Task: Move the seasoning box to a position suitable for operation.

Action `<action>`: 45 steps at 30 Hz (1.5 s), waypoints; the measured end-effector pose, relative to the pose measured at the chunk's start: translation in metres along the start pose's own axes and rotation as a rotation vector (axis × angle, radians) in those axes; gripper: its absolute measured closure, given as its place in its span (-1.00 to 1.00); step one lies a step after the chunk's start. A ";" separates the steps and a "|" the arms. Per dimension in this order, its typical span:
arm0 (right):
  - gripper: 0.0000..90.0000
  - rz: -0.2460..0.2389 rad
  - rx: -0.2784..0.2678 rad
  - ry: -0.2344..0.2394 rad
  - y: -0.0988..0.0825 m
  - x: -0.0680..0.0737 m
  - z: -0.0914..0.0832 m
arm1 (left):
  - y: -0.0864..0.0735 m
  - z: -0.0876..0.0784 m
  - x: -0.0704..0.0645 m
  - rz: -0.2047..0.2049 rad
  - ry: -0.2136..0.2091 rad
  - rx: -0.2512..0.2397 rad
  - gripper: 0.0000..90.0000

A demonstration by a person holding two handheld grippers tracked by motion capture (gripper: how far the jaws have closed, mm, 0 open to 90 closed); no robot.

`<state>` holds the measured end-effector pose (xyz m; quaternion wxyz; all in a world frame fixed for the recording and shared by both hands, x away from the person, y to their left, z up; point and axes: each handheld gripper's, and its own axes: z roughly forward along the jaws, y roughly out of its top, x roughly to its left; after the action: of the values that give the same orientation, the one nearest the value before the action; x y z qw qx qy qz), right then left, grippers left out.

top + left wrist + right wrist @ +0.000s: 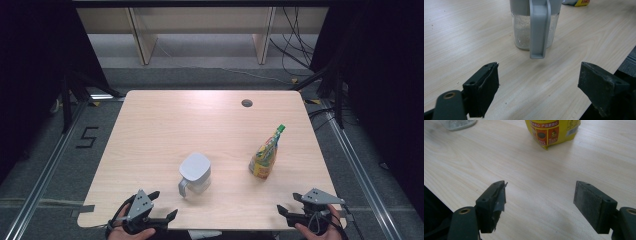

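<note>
The jug (pixel 195 172) stood upright near the middle of the desk (pixel 165 125), a little toward the person's side, its grey lid on and its handle (pixel 539 27) turned back toward the left gripper (pixel 162 205). Through the clear wall some pale residue showed at the bottom (what it was could not be told). To its right, apart from it, the pouch (pixel 265 155) stood on its base with its green cap (pixel 281 128) tilted up and away.

The left gripper hovered at the near edge with its fingers (pixel 482 87) spread wide and nothing between them; in the left gripper view the handle sat almost dead centre ahead. The right gripper (pixel 289 204) waited likewise at the near right edge, fingers (pixel 491 203) spread and empty, the pouch's yellow base (pixel 552 131) straight ahead of it.

The step in hand looked like a reach for each thing. Done well, the left gripper would have gone straight in, level, so the fingers passed either side of the handle before closing (a slanted approach could nudge the jug round). The right one would have been best aimed at the pouch's firmer lower body, since a soft pouch could buckle or tip if pinched high.
</note>
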<state>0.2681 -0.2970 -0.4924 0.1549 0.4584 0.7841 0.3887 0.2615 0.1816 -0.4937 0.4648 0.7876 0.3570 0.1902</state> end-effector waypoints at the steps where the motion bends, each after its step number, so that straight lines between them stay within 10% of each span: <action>1: -0.40 -0.033 -0.010 0.003 0.000 -0.003 0.001 | 0.001 0.000 0.000 0.006 0.002 0.004 -0.64; 24: -0.41 -0.060 0.007 -0.002 0.002 0.000 0.003 | 0.023 0.037 0.001 0.030 0.033 -0.026 -0.12; 36: -0.41 -0.027 0.021 0.010 0.002 0.003 0.004 | 0.033 0.052 0.003 0.109 0.014 -0.024 0.36; 45: -0.41 -0.065 0.017 0.011 0.002 0.000 0.004 | 0.032 0.051 0.015 0.082 0.048 -0.028 0.50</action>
<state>0.2716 -0.2943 -0.4934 0.1590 0.4319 0.8025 0.3797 0.3160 0.1529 -0.4919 0.4590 0.7901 0.3330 0.2328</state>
